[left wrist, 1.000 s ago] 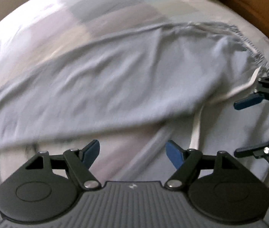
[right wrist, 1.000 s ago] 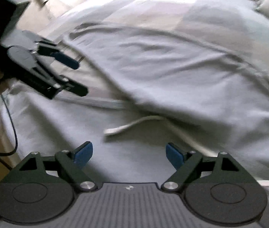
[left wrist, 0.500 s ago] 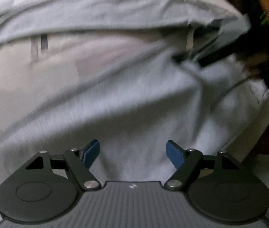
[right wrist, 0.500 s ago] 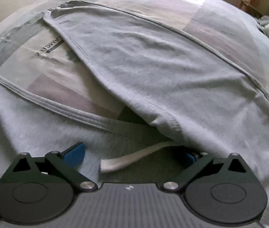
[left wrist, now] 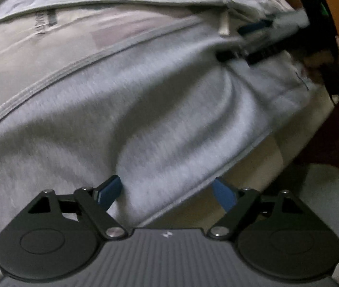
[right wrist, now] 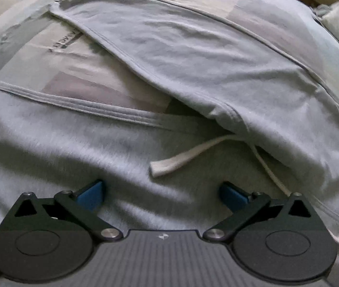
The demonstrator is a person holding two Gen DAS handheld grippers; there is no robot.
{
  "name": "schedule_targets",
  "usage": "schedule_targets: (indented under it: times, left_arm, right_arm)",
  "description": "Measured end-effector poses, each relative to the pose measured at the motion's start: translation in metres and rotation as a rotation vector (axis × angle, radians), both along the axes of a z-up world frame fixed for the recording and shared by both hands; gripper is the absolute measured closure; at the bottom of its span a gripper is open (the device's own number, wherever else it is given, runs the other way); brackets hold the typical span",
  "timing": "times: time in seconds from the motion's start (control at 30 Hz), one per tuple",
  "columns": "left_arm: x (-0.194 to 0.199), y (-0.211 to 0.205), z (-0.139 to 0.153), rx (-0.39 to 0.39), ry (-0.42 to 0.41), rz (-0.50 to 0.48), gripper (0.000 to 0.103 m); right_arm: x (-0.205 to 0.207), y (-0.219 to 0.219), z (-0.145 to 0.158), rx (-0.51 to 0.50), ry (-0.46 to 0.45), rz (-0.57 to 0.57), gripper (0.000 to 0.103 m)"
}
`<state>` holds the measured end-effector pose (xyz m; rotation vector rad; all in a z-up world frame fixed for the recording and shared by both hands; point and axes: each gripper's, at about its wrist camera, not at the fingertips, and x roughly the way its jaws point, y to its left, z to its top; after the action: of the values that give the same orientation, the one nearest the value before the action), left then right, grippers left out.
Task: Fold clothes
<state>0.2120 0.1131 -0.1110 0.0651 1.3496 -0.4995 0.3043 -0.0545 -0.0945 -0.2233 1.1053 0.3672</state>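
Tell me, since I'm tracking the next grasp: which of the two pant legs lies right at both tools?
The lower pant leg, its fuzzy inside showing; the smooth upper pant leg lies farther off.

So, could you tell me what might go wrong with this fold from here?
1. The left gripper is open around a raised fold of the sweatpants near their hem; closing there may pinch several layers or slip off.
2. The drawstring lies loose just ahead of the open right gripper and could get caught or stick out.
3. The upper leg is wrinkled, so creases may get folded in.
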Motion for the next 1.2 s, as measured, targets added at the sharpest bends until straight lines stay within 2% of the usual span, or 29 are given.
schedule_targets:
  times: [0.07, 0.2, 0.27, 0.43, 0.6, 0.8, 0.93, 1.2]
  left_arm:
    - [0.001, 0.003, 0.004, 0.001, 0.001, -0.016, 0.019]
    - [0.009, 0.018, 0.01, 0.006, -0.082, 0.043, 0.019]
    - [0.01, 0.023, 0.005, 0.01, -0.083, 0.062, 0.019]
    - [0.005, 0.019, -0.001, 0.051, -0.101, 0.027, 0.019]
    - [-0.004, 0.017, -0.001, 0.054, -0.136, 0.092, 0.017]
    - [-0.021, -0.004, -0.007, 0.17, -0.217, 0.146, 0.011]
    - [-0.019, -0.008, -0.011, 0.183, -0.229, 0.191, 0.006]
    - [-0.017, -0.008, -0.011, 0.188, -0.206, 0.191, 0.005]
  right_arm:
    - [-0.01, 0.0, 0.007, 0.01, 0.005, 0.012, 0.001]
    - [-0.031, 0.0, 0.02, 0.03, 0.016, 0.035, 0.0]
    - [-0.04, 0.001, 0.025, 0.039, 0.024, 0.052, 0.0]
    - [-0.053, 0.016, -0.007, -0.06, 0.086, 0.088, 0.0]
    - [-0.065, 0.009, -0.008, -0.013, 0.018, 0.088, 0.0]
    - [-0.068, 0.0, -0.008, 0.015, -0.001, 0.159, 0.0]
    - [-0.072, 0.0, -0.007, 0.022, -0.015, 0.173, 0.0]
    - [-0.078, 0.003, -0.009, 0.026, -0.064, 0.111, 0.0]
